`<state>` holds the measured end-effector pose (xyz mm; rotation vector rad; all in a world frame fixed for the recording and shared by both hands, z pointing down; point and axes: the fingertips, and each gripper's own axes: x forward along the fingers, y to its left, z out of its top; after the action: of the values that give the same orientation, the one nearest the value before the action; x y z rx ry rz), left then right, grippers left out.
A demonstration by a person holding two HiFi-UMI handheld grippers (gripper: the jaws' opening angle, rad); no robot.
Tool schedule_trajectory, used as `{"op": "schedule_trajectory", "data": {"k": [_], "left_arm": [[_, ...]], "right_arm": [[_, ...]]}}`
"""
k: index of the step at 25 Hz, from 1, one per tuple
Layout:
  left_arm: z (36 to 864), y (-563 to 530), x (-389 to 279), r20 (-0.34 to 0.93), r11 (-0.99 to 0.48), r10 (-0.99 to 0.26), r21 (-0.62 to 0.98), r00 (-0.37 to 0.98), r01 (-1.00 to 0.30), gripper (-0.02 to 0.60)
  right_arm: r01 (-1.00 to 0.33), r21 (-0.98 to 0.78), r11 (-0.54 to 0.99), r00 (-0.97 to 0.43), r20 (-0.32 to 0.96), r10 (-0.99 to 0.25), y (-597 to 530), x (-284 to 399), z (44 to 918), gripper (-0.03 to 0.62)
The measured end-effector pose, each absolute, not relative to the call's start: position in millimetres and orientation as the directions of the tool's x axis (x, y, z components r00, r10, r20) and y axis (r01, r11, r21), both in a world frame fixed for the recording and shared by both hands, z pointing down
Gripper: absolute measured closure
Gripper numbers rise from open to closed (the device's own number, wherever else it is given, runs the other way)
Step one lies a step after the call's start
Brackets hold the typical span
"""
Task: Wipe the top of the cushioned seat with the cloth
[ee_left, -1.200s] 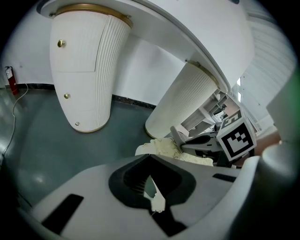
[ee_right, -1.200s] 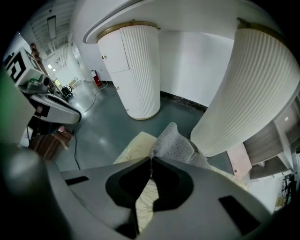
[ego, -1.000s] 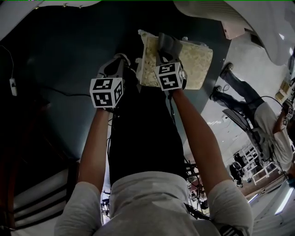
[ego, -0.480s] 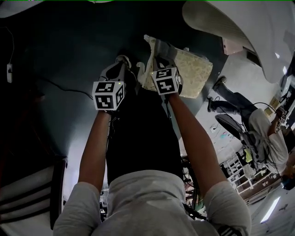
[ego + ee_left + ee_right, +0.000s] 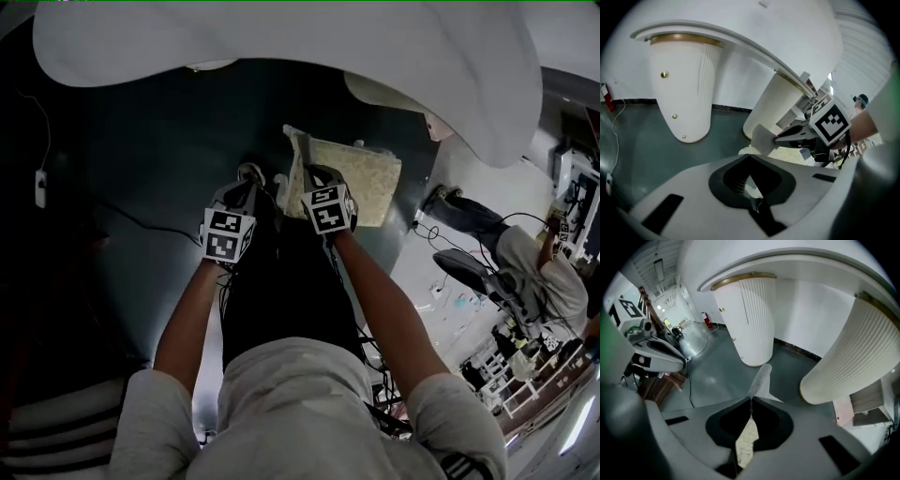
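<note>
The cushioned seat (image 5: 361, 178) is a cream, crackle-patterned square on the dark floor ahead of me. My right gripper (image 5: 310, 167) is at the seat's left edge, shut on a grey cloth (image 5: 303, 148) that sticks out past its tips. In the right gripper view the cloth (image 5: 760, 377) rises from the closed jaws (image 5: 751, 399), with the seat (image 5: 746, 442) showing below. My left gripper (image 5: 250, 174) hangs beside it over the floor, shut and holding nothing (image 5: 750, 157). The left gripper view shows the cloth (image 5: 761, 138) in the right gripper.
A white table top (image 5: 281, 47) overhangs the far side, standing on fluted white pedestals (image 5: 682, 93) (image 5: 750, 319). A cable (image 5: 141, 220) runs over the floor at left. A seated person (image 5: 525, 262) and furniture are at the right.
The right gripper has drawn the cloth leftwards across the seat to its left edge. Both grippers sit farther from the camera, and the white table top now fills the upper view.
</note>
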<state>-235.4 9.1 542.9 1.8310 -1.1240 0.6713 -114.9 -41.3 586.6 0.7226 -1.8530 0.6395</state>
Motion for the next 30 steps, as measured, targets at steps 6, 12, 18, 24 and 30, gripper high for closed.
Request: {"op": "schedule_trajectory", "data": {"k": [6, 12, 18, 24, 30], "left_arm": [[476.9, -3.5, -225.2, 0.784, -0.274, -0.426, 0.365, 0.452, -0.890, 0.566], [429.9, -19.1, -210.9, 0.761, -0.320, -0.432, 0.372, 0.484, -0.871, 0.566], [378.9, -33.8, -177.2, 0.713, -0.348, -0.504, 0.348, 0.487, -0.870, 0.566], [340.9, -28.2, -150.4, 0.705, -0.309, -0.553, 0.322, 0.444, -0.895, 0.566], [320.2, -0.3, -105.8, 0.700, -0.358, -0.544, 0.304, 0.462, -0.883, 0.566]], "right_arm": [[-0.780, -0.169, 0.602, -0.376, 0.896, -0.235, -47.4, -112.5, 515.5, 0.576], [-0.789, -0.184, 0.586, -0.410, 0.868, -0.280, -42.9, -111.5, 458.0, 0.576], [-0.832, -0.213, 0.513, -0.445, 0.808, -0.386, -40.1, -84.2, 391.1, 0.576], [-0.836, -0.206, 0.509, -0.473, 0.740, -0.478, -36.3, -58.3, 345.6, 0.577], [-0.818, -0.113, 0.564, -0.481, 0.673, -0.562, -14.6, -30.0, 295.2, 0.577]]}}
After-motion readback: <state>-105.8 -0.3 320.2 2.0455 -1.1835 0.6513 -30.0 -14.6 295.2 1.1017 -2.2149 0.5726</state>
